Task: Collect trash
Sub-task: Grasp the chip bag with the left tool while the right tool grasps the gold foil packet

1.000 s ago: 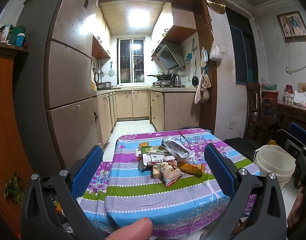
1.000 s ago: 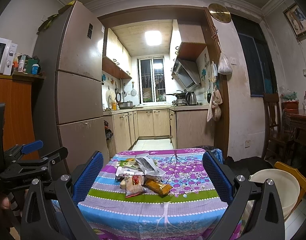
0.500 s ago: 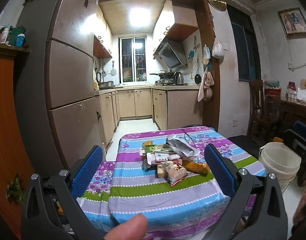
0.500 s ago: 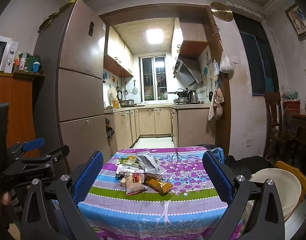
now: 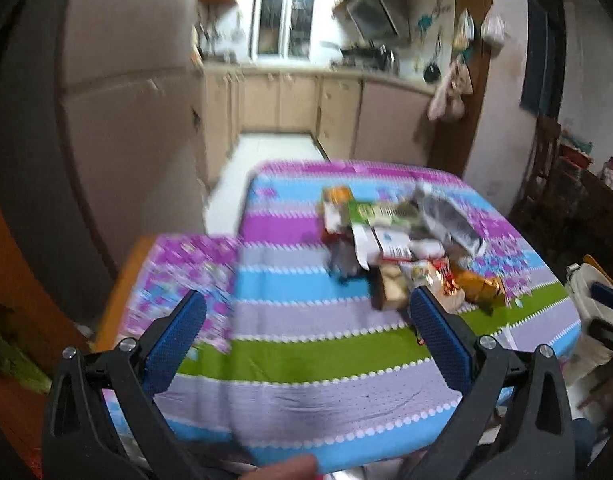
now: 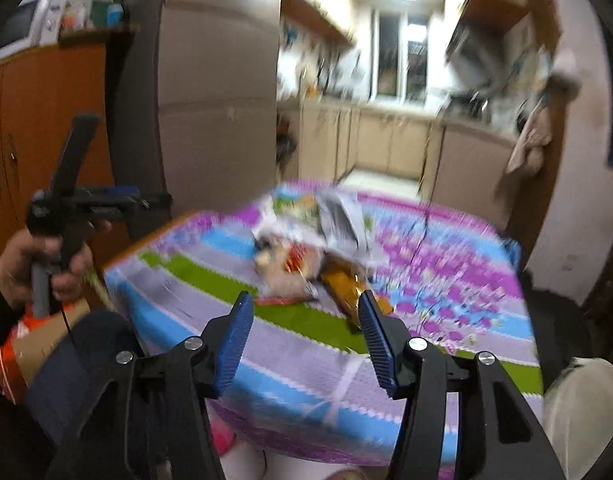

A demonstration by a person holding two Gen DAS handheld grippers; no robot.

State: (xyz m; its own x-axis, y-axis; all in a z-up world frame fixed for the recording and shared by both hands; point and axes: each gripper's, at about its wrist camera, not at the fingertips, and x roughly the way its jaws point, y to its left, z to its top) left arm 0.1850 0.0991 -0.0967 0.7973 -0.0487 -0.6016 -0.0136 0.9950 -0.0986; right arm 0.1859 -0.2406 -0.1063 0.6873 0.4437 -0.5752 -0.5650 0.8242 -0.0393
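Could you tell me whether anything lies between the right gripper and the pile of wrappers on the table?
Nothing visible does. Between the right gripper and the pile of wrappers lies only bare striped tablecloth; its jaws, just closing, hold nothing.

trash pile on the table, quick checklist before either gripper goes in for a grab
1. Trash pile within view of both cameras: ok.
2. Right gripper empty: ok, jaws have just been closing, nothing between them.
3. Left gripper open and empty: ok.
4. Right gripper lined up on a piece: ok, the orange wrapper lies just ahead of its right finger.
5. Sharp view for picking one item: not ok, both pictures are motion-blurred.
6. White bucket ready as a bin: cannot tell, only its edge shows.
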